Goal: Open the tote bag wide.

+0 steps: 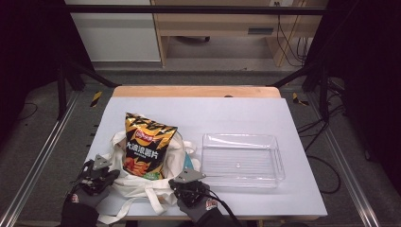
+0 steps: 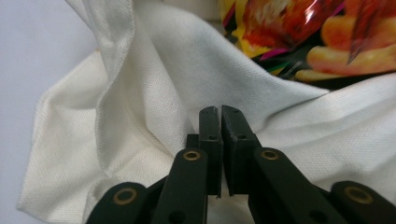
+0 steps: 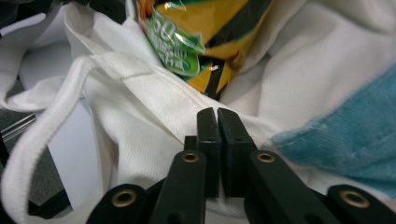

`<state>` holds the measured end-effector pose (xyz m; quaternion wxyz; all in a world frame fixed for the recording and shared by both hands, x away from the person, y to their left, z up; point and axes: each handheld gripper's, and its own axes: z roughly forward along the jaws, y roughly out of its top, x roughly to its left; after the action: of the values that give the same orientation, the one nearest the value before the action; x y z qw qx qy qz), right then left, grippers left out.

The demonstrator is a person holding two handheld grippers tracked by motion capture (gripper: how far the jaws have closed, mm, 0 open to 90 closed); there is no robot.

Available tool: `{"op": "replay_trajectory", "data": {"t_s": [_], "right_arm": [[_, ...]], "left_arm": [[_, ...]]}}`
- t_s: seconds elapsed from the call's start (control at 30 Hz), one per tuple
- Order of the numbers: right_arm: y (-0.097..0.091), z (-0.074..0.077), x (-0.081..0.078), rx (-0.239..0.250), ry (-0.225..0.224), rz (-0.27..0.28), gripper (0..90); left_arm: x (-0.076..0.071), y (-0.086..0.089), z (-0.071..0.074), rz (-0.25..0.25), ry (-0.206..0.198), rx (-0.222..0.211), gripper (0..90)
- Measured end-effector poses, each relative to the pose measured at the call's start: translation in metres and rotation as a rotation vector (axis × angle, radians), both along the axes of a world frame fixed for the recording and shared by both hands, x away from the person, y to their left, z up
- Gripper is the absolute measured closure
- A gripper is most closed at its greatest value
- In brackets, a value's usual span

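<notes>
Chips first: the orange-and-black chip bag (image 1: 144, 147) stands left of centre in the high view, its lower half sunk in the mouth of a white tote bag (image 1: 137, 182), its top poking well above the rim. To the right, a clear plastic tray (image 1: 279, 163) sits with nothing in it.

Down at the lower left of the frame, the left hand-held gripper (image 1: 97, 176) is at the tote's left edge. In its own view, left hand-held gripper (image 2: 220, 114) jaws stand nearly together, a thin slit between them, white cloth right at the tips; whether any fabric is actually pinched, I cannot tell. Lower centre, the right hand-held gripper (image 1: 189, 185) is at the tote's right edge; up close, right hand-held gripper (image 3: 217, 116) jaws are likewise almost closed against the hem, with something blue and fleecy, a blue cloth (image 3: 345, 140), just beside.

Judging by this, unpacking has barely begun: the chip bag is in the tote, the tray waits, and the lift and transfer look to be ahead.
</notes>
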<state>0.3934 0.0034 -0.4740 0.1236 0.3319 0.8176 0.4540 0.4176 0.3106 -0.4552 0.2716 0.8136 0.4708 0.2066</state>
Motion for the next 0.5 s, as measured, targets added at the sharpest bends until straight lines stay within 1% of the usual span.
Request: {"op": "replay_trajectory", "data": {"t_s": [0.07,0.1,0.13,0.17,0.2,0.23,0.27,0.33,0.37,0.4,0.43,0.47,0.5], "right_arm": [[-0.001,0.006,0.000,0.014,-0.009,0.008,82.3],[-0.002,0.014,0.000,0.021,-0.028,0.005,80.1],[-0.002,0.014,0.000,0.021,-0.028,0.005,80.1],[-0.003,0.017,0.001,0.032,-0.033,0.003,78.3],[-0.006,0.023,0.002,0.044,-0.050,-0.001,74.0],[-0.006,0.023,0.002,0.044,-0.050,-0.001,74.0],[-0.007,0.026,0.003,0.057,-0.055,-0.002,72.4],[-0.011,0.032,0.005,0.062,-0.077,-0.013,70.0],[-0.013,0.034,0.005,0.067,-0.086,-0.019,68.4],[-0.017,0.040,0.007,0.076,-0.103,-0.028,64.4],[-0.017,0.040,0.007,0.076,-0.103,-0.028,64.4],[-0.021,0.045,0.009,0.087,-0.115,-0.038,61.1],[-0.021,0.045,0.009,0.087,-0.115,-0.038,61.1]], "left_arm": [[-0.003,0.000,0.006,-0.004,-0.044,-0.029,84.0],[-0.004,0.000,0.009,-0.004,-0.058,-0.042,81.3],[-0.004,0.000,0.009,-0.004,-0.058,-0.042,80.3],[-0.005,0.000,0.010,-0.004,-0.072,-0.051,80.3],[-0.006,0.001,0.014,-0.003,-0.090,-0.062,78.0],[-0.006,0.001,0.014,-0.003,-0.090,-0.062,77.0],[-0.006,0.002,0.016,-0.002,-0.099,-0.082,77.0],[-0.007,0.003,0.020,0.003,-0.126,-0.111,75.1],[-0.007,0.003,0.023,0.002,-0.140,-0.115,74.0],[-0.008,0.003,0.025,0.003,-0.151,-0.122,72.1],[-0.008,0.003,0.026,0.001,-0.162,-0.132,72.1],[-0.008,0.002,0.030,-0.003,-0.180,-0.145,69.7],[-0.008,0.002,0.030,-0.003,-0.180,-0.145,68.4]]}}
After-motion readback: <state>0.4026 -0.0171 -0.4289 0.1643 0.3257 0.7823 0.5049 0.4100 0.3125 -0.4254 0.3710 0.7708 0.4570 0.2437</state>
